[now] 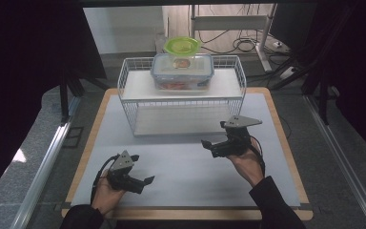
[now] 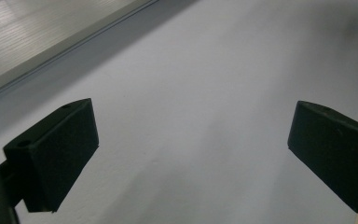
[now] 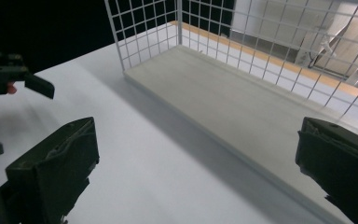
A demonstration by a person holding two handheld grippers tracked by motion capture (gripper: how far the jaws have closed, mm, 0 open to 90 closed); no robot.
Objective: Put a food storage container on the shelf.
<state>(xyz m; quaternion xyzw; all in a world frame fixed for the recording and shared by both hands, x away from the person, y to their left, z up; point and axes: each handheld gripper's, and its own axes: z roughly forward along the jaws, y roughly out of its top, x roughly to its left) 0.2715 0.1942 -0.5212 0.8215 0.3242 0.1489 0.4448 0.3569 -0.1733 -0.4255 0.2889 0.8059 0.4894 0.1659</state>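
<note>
A white wire rack (image 1: 132, 112) with two shelves stands at the back of the white mat (image 1: 186, 167). On its top shelf sits a clear food box with a blue-rimmed lid (image 1: 182, 71), and a green-lidded bowl (image 1: 182, 46) rests on the box. My left gripper (image 1: 142, 177) is held low over the mat's front left, open and holding nothing, its jaws pointing right. In its own view the left gripper (image 2: 191, 149) has bare mat between its jaws. My right gripper (image 1: 213, 136) hovers in front of the rack's right half, open and holding nothing. In its own view the right gripper (image 3: 196, 158) faces the bare lower shelf (image 3: 242, 102).
The mat lies on a wooden board (image 1: 286, 157) with metal rails (image 1: 47, 162) along both sides. Cables (image 1: 238, 45) and a stand lie on the floor behind the rack. Dark curtains hang at left and right. The left gripper (image 3: 9, 74) shows far left in the right gripper view.
</note>
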